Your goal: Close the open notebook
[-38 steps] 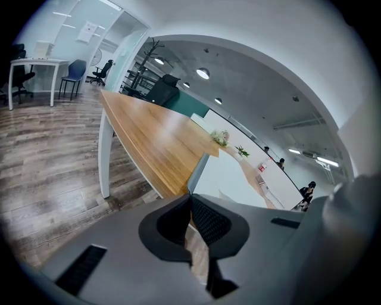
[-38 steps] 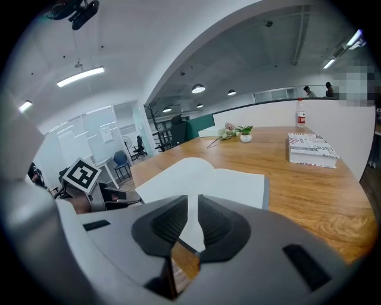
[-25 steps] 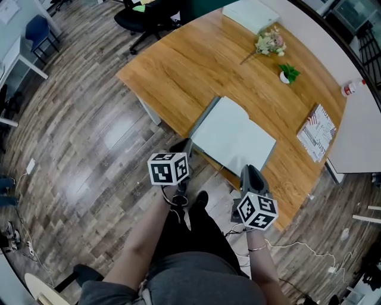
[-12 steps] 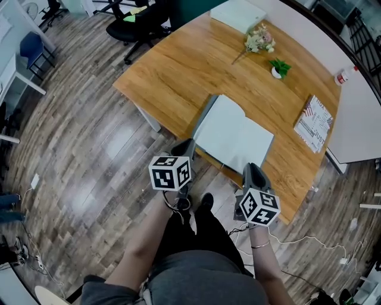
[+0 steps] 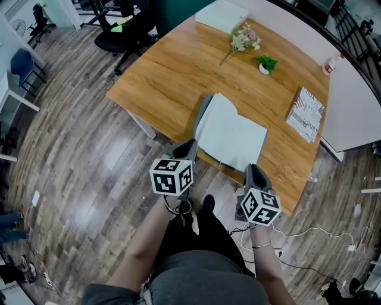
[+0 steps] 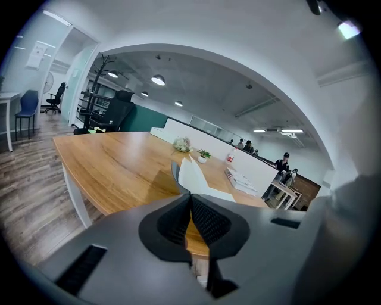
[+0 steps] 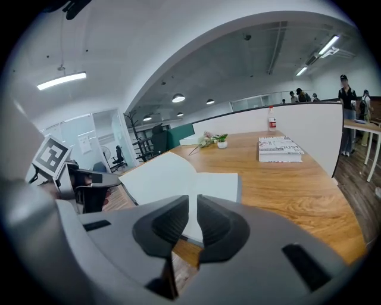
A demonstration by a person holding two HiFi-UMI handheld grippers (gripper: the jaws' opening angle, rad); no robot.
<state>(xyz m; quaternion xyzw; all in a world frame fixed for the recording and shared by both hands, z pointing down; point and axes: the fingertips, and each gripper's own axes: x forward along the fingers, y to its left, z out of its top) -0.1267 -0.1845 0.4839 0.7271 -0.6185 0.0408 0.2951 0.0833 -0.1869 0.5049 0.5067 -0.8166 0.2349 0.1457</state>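
Observation:
The open notebook [image 5: 235, 137] lies near the front edge of the wooden table [image 5: 166, 71], white pages up. Its left leaf and grey cover [image 5: 204, 113] stand partly raised. The left gripper view shows the notebook [image 6: 193, 179] just beyond the jaws, its leaf upright. My left gripper [image 5: 187, 147] hovers shut and empty off the table's front edge, by the notebook's near left corner. My right gripper [image 5: 253, 171] hangs before the near right corner. Its jaws are almost together with only a thin slit, and nothing is between them. In the right gripper view the pages [image 7: 172, 176] lie ahead.
On the table are a striped magazine [image 5: 306, 106] at right, a dried flower sprig [image 5: 243, 40], a small green plant [image 5: 265, 64] and a white box [image 5: 221, 15] at the far end. A bottle [image 5: 330, 64] stands on the white desk. Behind the table is a black office chair [image 5: 122, 33]. Cables [image 5: 297, 238] lie on the floor.
My left gripper has lifted and rolled a little near the notebook's left corner. The right gripper has edged forward. The notebook lies as before.

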